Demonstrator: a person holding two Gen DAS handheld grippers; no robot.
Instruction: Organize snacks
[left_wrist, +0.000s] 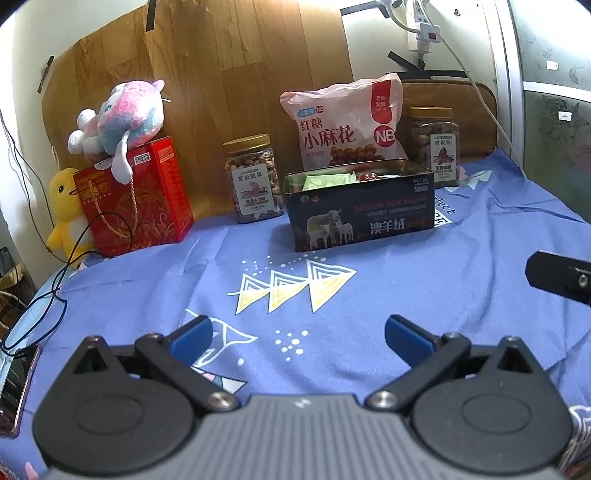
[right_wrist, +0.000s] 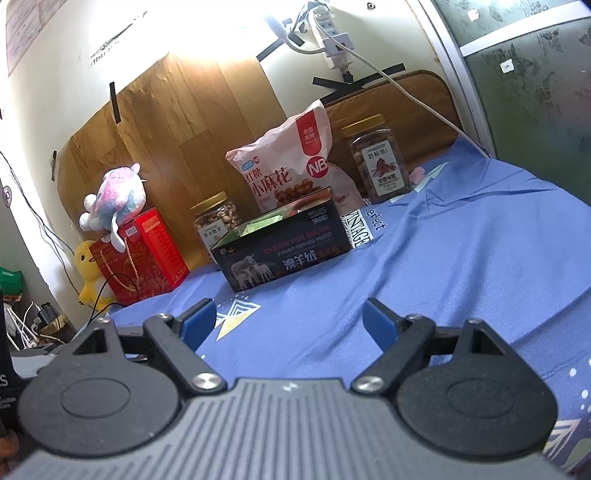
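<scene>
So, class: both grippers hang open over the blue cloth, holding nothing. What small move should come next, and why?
Probably ease the right gripper forward toward the pink snack bag. It leans behind the open tin, which already holds packets, and both the right and the left gripper are empty and well short of the snacks.

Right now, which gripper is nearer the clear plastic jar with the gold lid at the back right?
Right, I judge. The right gripper is in front of the jar, slightly left; the left gripper sits farther left and back.
</scene>
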